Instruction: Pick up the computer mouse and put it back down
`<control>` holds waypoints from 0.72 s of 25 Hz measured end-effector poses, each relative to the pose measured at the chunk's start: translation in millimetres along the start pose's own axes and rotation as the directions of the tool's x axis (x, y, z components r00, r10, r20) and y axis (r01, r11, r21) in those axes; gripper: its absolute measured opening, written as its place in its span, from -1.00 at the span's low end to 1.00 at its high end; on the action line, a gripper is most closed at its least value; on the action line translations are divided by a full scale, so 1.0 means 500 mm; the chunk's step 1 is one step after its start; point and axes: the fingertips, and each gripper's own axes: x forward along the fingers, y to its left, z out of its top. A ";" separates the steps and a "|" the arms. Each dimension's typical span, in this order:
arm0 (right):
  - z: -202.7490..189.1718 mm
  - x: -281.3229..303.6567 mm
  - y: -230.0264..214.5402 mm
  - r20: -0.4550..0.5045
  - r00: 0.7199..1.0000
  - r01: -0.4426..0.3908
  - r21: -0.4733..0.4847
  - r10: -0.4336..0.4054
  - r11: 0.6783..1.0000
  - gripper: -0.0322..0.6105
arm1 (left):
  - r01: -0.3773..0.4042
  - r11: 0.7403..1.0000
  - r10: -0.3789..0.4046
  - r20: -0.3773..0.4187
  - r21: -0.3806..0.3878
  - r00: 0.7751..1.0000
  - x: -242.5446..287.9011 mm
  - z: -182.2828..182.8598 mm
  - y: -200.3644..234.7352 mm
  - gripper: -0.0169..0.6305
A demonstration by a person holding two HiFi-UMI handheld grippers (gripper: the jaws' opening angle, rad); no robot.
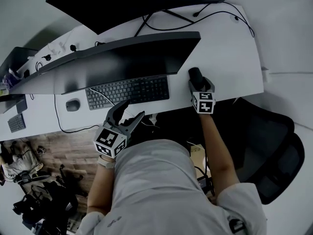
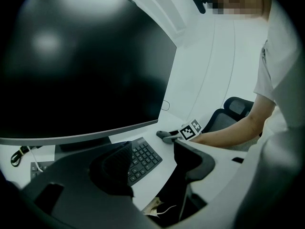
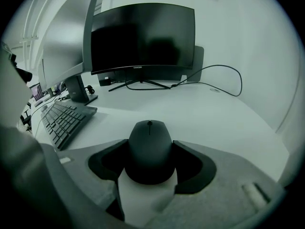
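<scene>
A black computer mouse sits between the jaws of my right gripper, whose pads press on both of its sides. In the head view the mouse is over the white desk, to the right of the keyboard, with the right gripper behind it. Whether it rests on the desk or hangs just above it I cannot tell. My left gripper stands open at the desk's front edge below the keyboard, with nothing in it. The left gripper view shows the mouse far off beyond the left gripper.
A black keyboard lies under a wide monitor. A second, grey mouse lies left of the keyboard. A second monitor and cables are at the back. An office chair stands to my right.
</scene>
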 end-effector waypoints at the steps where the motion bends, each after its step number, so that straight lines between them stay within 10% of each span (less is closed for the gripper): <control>1: 0.004 0.005 0.001 0.002 1.000 0.002 -0.006 -0.002 1.000 0.00 | 0.001 1.000 -0.001 -0.003 0.002 1.000 0.000 0.000 0.000 -0.10; 18: 0.042 0.041 0.012 0.018 0.999 -0.029 -0.013 0.029 1.000 0.01 | 0.010 1.000 -0.009 -0.028 0.015 1.000 0.003 -0.014 -0.002 -0.10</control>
